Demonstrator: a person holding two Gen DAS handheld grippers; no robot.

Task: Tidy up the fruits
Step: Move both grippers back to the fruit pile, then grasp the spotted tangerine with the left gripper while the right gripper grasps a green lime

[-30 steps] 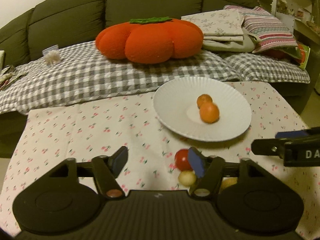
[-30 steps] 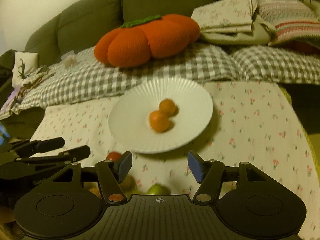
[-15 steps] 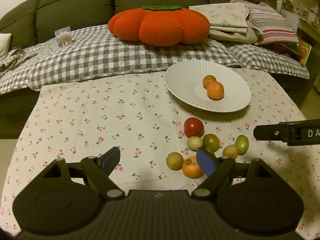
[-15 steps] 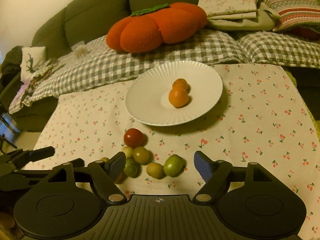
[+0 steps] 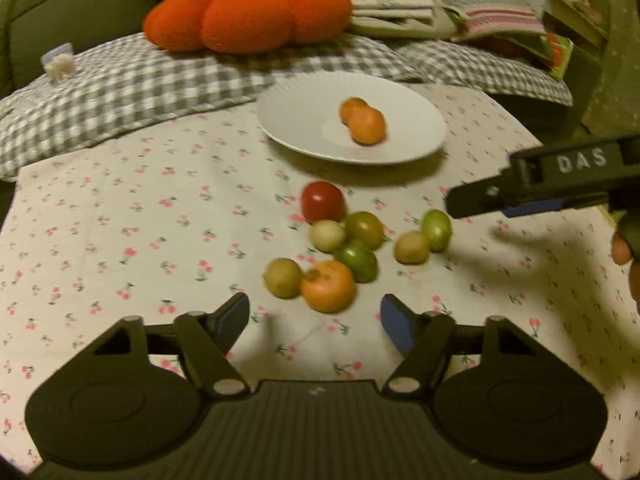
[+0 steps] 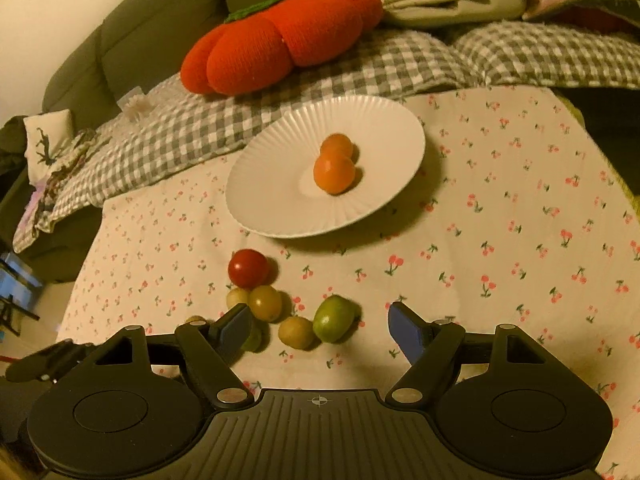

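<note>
The right gripper (image 6: 320, 322), black with blue-padded fingers spread wide and nothing between them, hangs above a cherry-print tablecloth (image 6: 500, 240). Just ahead lie a green oval fruit (image 6: 333, 319) touching a small yellowish-brown fruit (image 6: 297, 332), an olive round fruit (image 6: 265, 303) and a red tomato (image 6: 248, 268). Farther off, a white ribbed plate (image 6: 280, 184) holds two orange fruits (image 6: 334, 173) that touch each other.

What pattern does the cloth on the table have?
The tablecloth is pale with small red cherries on green stems, clearest in the right wrist view.
</note>
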